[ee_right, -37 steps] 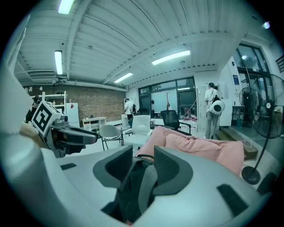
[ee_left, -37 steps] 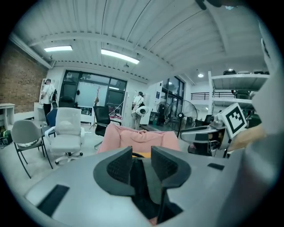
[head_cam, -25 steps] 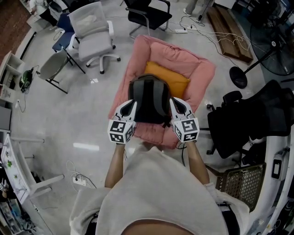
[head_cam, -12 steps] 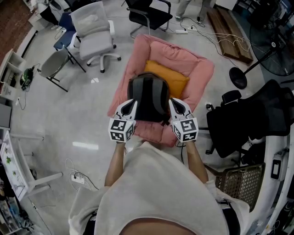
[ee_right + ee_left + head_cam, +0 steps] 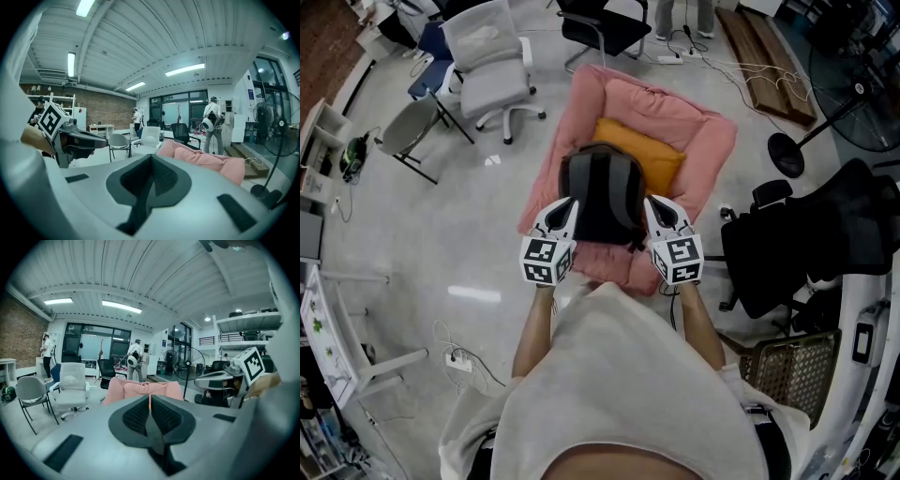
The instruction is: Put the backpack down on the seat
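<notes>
I've nudged the backpack farther over the seat, left hand-held gripper and right hand-held gripper both clenched on it; lowering comes next.

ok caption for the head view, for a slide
Grey backpack held by left gripper and right gripper above the pink seat and orange cushion

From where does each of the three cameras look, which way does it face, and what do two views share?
Head view: on the person's head, facing steeply down at the backpack and pink seat; shoulders, forearms, left gripper and right gripper show.
Left gripper view: on that gripper, facing the seat; jaws shut on a backpack strap, right gripper beside.
Right gripper view: likewise, left gripper beside.
All three share the seat.
</notes>
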`<state>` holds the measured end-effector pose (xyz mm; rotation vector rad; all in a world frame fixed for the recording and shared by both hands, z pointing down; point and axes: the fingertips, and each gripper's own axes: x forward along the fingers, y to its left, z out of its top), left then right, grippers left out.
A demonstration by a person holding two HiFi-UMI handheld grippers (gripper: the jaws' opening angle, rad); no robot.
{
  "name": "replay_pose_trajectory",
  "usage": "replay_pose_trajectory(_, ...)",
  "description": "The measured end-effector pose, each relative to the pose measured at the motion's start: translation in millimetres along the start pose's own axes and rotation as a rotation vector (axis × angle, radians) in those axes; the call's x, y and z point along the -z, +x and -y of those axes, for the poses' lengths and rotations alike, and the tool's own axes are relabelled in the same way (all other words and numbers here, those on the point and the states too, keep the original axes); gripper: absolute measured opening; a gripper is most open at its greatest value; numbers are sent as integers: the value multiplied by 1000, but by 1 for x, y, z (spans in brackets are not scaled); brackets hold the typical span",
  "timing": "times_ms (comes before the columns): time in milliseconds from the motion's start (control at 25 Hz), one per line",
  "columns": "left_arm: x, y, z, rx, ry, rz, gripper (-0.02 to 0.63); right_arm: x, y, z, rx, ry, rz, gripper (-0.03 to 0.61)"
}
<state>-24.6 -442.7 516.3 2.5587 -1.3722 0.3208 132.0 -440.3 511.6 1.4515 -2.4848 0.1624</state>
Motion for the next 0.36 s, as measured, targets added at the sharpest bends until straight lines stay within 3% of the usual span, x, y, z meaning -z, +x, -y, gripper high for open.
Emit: replay_pose_trajectory(360,0,9,-2,5,7,-8,20,1,9,5,-4,-4,-11,-3)
